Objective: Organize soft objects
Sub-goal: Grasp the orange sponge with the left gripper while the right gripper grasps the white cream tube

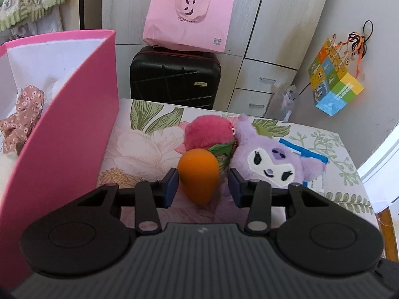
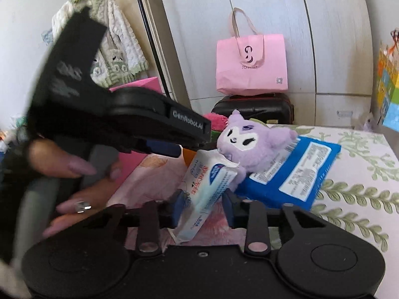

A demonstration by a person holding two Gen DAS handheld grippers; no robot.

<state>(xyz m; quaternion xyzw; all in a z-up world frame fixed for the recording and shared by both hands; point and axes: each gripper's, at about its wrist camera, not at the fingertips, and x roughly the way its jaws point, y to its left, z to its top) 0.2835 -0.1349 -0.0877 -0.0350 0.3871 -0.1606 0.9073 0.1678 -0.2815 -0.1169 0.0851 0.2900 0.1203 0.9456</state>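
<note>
Picking up is the step in hand, with the pink box (image 1: 62,124) at the table's (image 1: 139,149) left edge the likely home for the soft things. The left gripper (image 1: 203,186) straddles the orange sponge (image 1: 199,174) mid-table: left pad touching, right pad just clear, so half-open and not yet gripping. It needs to close, then lift. The right gripper (image 2: 203,209) pinches a white tissue pack (image 2: 207,186), which leans beside the purple plush (image 2: 249,144) toward the right edge.

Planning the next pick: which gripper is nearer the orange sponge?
Left. The left gripper straddles the orange sponge; the right gripper is beside it, around a white tissue pack.
</note>
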